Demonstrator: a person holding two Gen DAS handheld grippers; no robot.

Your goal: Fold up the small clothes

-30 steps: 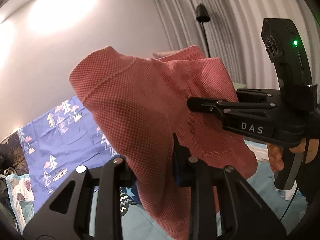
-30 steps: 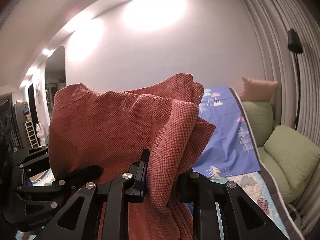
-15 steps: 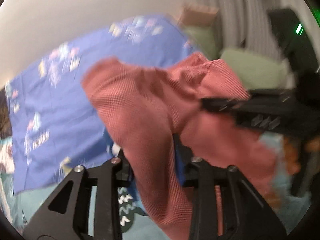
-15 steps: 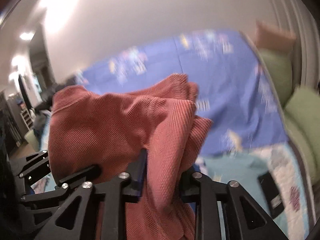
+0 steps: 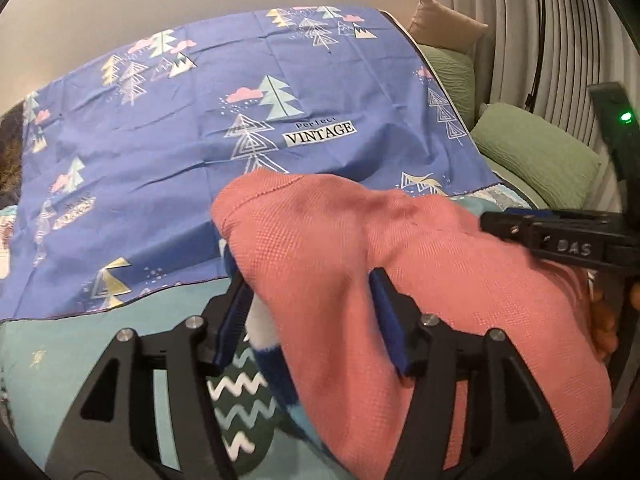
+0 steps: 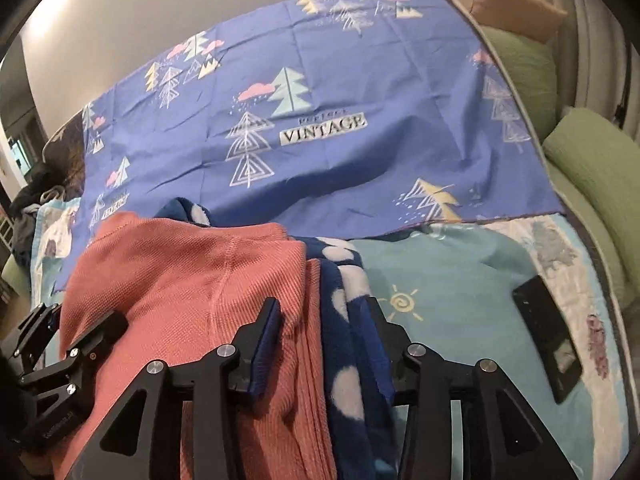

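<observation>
Two grippers stand over the red garment (image 5: 436,276), which lies folded on a blue spotted fleece (image 6: 352,336) just in front of the blue sheet (image 5: 224,120); the left gripper (image 5: 308,316) has its jaws spread wide, cloth draped loosely between them; the right gripper (image 6: 324,340) is likewise wide, straddling the garment's edge and the fleece; a black phone (image 6: 548,340) lies right of the fleece, below the sheet's corner.

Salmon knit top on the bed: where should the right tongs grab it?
Probably the stacked right edge of the salmon knit top, coming in low from the near side. That edge lies raised on the dotted blue fleece and runs between the fingers of the open right tongs.
</observation>
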